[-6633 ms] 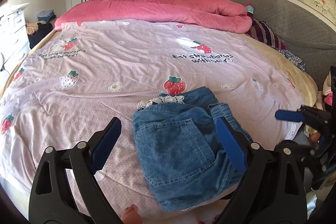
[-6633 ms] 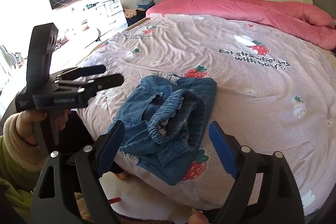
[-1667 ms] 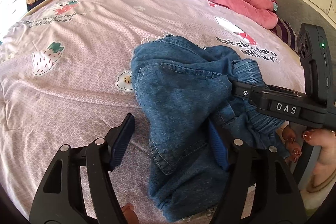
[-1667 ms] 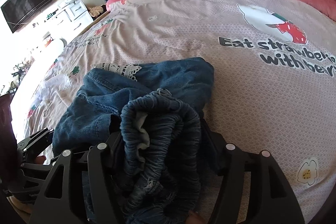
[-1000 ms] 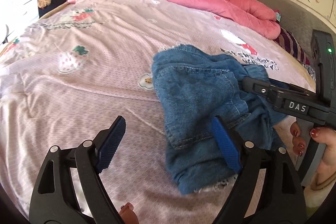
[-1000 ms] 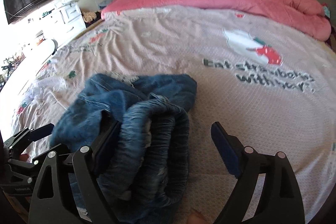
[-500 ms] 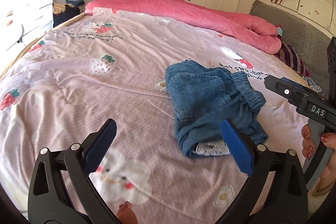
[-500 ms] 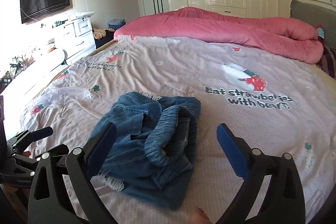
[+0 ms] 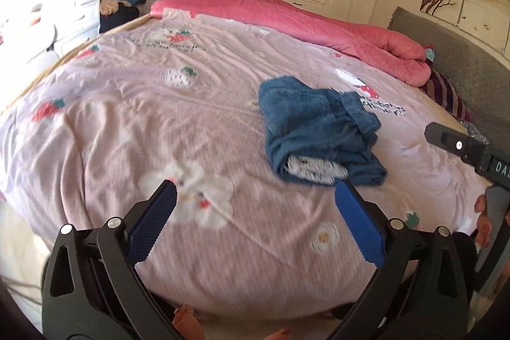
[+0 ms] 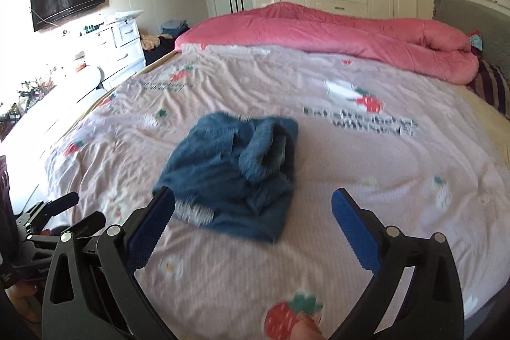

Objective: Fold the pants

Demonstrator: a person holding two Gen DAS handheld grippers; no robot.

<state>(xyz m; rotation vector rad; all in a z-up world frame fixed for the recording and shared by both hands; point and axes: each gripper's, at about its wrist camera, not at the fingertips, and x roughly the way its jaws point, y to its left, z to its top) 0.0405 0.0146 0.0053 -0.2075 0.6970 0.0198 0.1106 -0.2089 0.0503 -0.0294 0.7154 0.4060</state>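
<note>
Just past the blue fingertips of the left gripper (image 9: 255, 222), up and a bit to the right, sits the folded bundle of denim pants (image 9: 315, 129) on the pink strawberry bedspread (image 9: 127, 123), white lace trim poking out the near end. Jaws spread wide, nothing between them, tilted down toward the bed. Same deal with the right gripper (image 10: 253, 227): jaws fully apart, empty, angled down, pants (image 10: 232, 171) lying just beyond its left pad and not touching it. Off to the right side of the left wrist view, the right gripper (image 9: 459, 148) again, with painted fingernails of the hand (image 9: 484, 219) wrapped on its handle. Pink quilt (image 10: 334, 31) rolled up far behind.
</note>
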